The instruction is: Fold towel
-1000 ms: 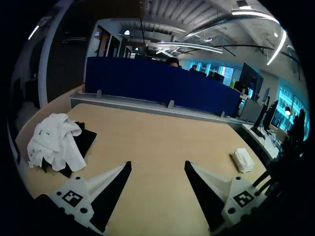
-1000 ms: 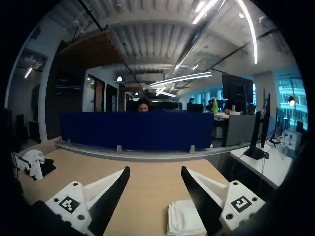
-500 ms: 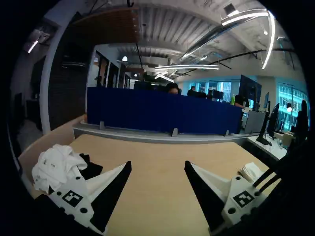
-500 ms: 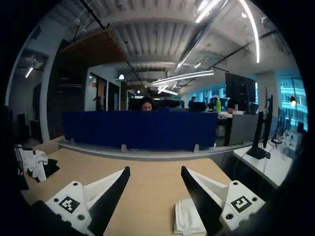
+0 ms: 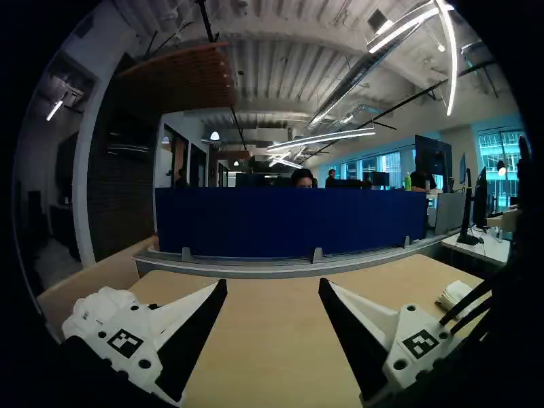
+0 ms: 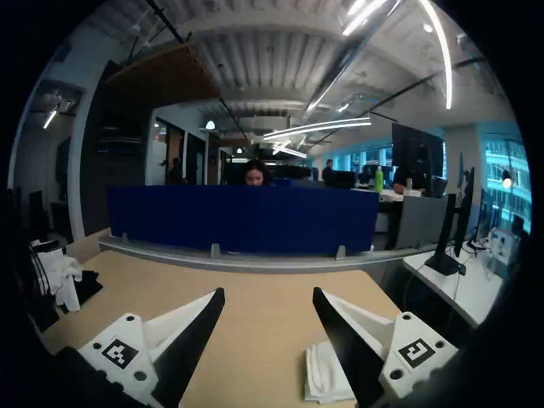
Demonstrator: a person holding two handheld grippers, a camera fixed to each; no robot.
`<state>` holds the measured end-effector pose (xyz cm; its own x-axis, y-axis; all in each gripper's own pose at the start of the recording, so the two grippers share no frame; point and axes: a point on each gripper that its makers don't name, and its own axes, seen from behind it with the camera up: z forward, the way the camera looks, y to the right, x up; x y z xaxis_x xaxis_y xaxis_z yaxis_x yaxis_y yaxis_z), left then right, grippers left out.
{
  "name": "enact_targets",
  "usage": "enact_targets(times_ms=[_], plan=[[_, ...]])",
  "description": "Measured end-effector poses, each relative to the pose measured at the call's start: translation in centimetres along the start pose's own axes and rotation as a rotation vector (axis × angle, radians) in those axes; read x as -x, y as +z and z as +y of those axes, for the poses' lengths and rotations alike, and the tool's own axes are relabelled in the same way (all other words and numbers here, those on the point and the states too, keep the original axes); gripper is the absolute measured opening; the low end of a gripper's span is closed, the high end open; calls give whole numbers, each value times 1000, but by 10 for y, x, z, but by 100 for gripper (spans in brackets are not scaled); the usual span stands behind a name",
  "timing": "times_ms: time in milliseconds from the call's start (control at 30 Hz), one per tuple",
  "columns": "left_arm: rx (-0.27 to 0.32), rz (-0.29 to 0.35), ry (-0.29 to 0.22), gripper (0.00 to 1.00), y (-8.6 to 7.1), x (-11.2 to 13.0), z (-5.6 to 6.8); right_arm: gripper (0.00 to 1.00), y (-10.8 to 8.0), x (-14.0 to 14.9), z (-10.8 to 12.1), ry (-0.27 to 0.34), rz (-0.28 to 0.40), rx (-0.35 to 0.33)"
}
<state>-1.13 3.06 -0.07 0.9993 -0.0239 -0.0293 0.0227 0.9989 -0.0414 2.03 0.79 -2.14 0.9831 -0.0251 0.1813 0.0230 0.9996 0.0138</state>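
Observation:
A crumpled white towel (image 6: 60, 275) lies on a black cloth (image 6: 87, 285) at the table's left edge; in the left gripper view the same white towel (image 5: 95, 307) peeks out behind the left finger. A folded white towel (image 6: 324, 370) rests at the right near edge, partly behind my right gripper's finger, and the folded towel (image 5: 454, 294) sits far right in the left gripper view. My left gripper (image 5: 272, 299) is open above the wooden table (image 5: 272, 340) with nothing between its fingers. My right gripper (image 6: 268, 306) is open too, holding nothing.
A blue divider panel (image 6: 238, 219) on a grey rail closes the table's far side, with a person seated behind it. Desks with monitors (image 6: 454, 224) stand to the right. The tabletop (image 6: 265, 319) stretches bare between the two towels.
The left gripper has tilted upward, so the table and crumpled towel dropped low in its view and more ceiling shows. The right gripper shifted slightly; the folded towel stays by its right finger.

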Motion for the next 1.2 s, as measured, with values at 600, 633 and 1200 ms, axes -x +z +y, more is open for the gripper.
enact_targets(times_ms=[600,633,1200], plan=[[-89,63,65,100,13,67,-28,100,40,30,-14,-30,-85,35],[-94,64,64,100,13,72,-31,100,43,31,-15,-31,-83,38],[-150,64,14,100,21,144,-58,100,65,57,-21,-71,-95,54]])
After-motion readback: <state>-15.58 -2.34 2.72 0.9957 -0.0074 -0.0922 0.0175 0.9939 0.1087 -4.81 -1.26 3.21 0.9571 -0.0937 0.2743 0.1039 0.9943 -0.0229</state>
